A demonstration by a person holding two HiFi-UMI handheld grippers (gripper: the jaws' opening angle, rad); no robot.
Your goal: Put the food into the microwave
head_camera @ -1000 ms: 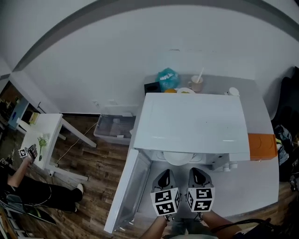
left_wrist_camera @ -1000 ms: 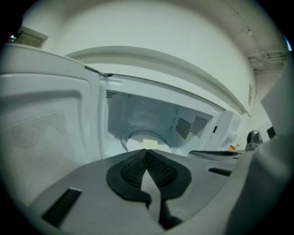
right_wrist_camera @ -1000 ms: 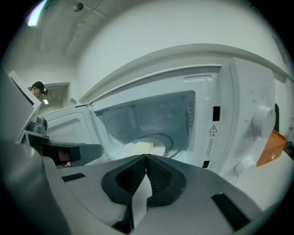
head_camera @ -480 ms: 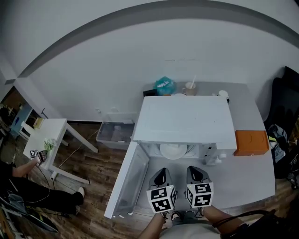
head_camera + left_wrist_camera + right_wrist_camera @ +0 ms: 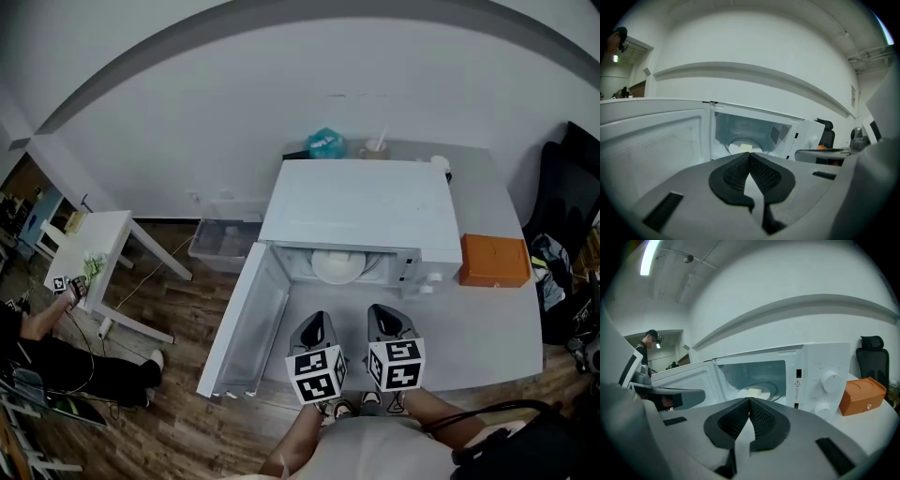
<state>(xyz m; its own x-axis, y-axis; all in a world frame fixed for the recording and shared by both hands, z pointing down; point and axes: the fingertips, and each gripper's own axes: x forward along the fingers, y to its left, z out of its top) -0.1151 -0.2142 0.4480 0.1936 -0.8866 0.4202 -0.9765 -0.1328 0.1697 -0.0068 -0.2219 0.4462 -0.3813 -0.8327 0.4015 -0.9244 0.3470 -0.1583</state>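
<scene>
A white microwave [image 5: 366, 211] stands on the grey table [image 5: 487, 328] with its door [image 5: 239, 323] swung open to the left. Inside it a white plate [image 5: 337, 266] carries a pale yellow piece of food [image 5: 754, 391], which the left gripper view also shows as food [image 5: 746, 147] on the plate. Both grippers hang side by side in front of the opening, a short way back from it. My left gripper [image 5: 314, 330] is shut with nothing in it. My right gripper [image 5: 384, 323] is shut and empty too.
An orange box [image 5: 493, 260] sits on the table right of the microwave. Behind the microwave stand a teal bag [image 5: 324, 142] and a cup [image 5: 375, 147]. A black chair [image 5: 572, 206] is at the far right, a small white table [image 5: 89, 267] and a seated person [image 5: 37, 361] at the left.
Both grippers and the view have drawn back from the microwave, so more of the open cavity and the plate shows. The microwave and door have not moved.
</scene>
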